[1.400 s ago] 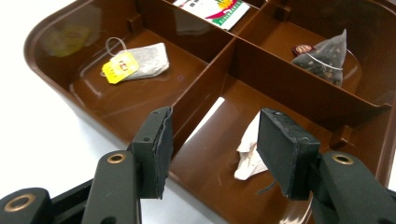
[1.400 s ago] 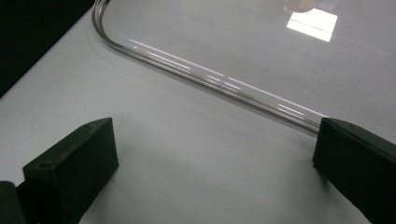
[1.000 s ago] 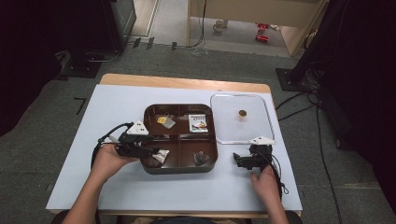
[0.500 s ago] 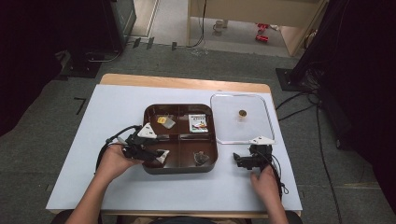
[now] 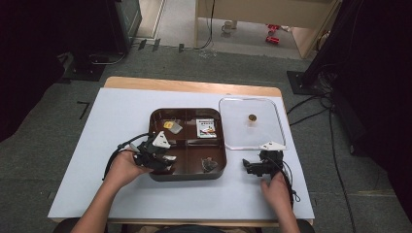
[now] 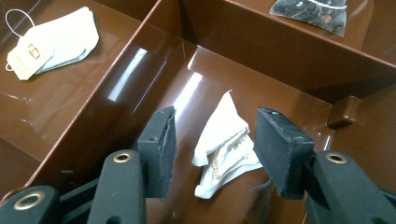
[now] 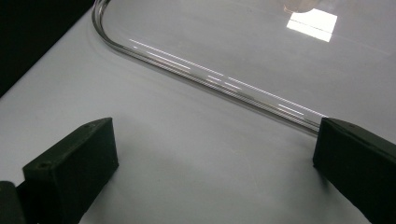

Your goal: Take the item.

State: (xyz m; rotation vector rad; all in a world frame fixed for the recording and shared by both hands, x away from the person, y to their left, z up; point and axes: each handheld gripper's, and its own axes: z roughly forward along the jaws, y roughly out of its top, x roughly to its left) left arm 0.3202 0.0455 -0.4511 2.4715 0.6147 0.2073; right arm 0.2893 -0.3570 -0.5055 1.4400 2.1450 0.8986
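Observation:
A brown four-compartment tray (image 5: 187, 177) sits mid-table. In its near-left compartment lies a crumpled white paper sachet (image 6: 224, 144). My left gripper (image 6: 215, 135) reaches down into that compartment with one jaw on each side of the sachet. The jaws have just been closing, and the pads (image 6: 166, 140) stand clear of the paper. In the high view the left gripper (image 5: 165, 161) hangs over the tray's near-left corner. My right gripper (image 5: 248, 167) rests on the table right of the tray, open (image 7: 215, 154) and empty, near the rim of a clear lid (image 7: 210, 79).
A tagged tea bag (image 6: 60, 39) lies in the far-left compartment, a printed packet (image 5: 207, 127) in the far-right one and a dark mesh tea bag (image 5: 210, 165) in the near-right one. The clear lid (image 5: 250, 141) with its small knob (image 5: 251, 117) lies right of the tray.
My left hand has moved nearer and to the right, lowering its gripper into the tray's near-left compartment. The right hand has kept still.

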